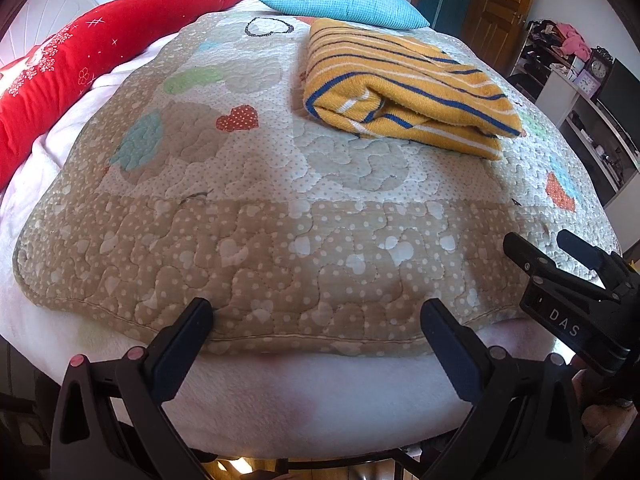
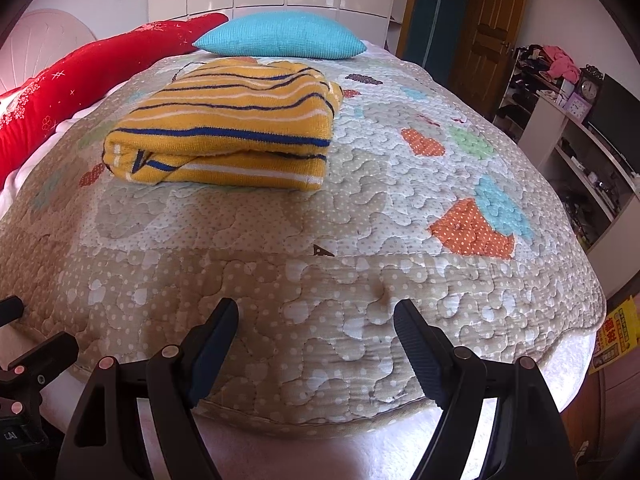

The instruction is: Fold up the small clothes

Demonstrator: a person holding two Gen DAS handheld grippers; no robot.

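Observation:
A yellow garment with blue and white stripes (image 1: 404, 88) lies folded in a thick rectangle on the quilted bed cover (image 1: 248, 240), toward the far side; it also shows in the right wrist view (image 2: 228, 136). My left gripper (image 1: 316, 316) is open and empty at the near edge of the quilt, well short of the garment. My right gripper (image 2: 316, 320) is open and empty over the near edge of the quilt (image 2: 360, 280); it also shows in the left wrist view (image 1: 560, 256) at the right.
A red bolster (image 1: 80, 64) lies along the left side of the bed and a turquoise pillow (image 1: 344, 0) at the head. Shelves with clutter and a clock (image 2: 588, 92) stand to the right. A wooden door (image 2: 488, 24) is behind.

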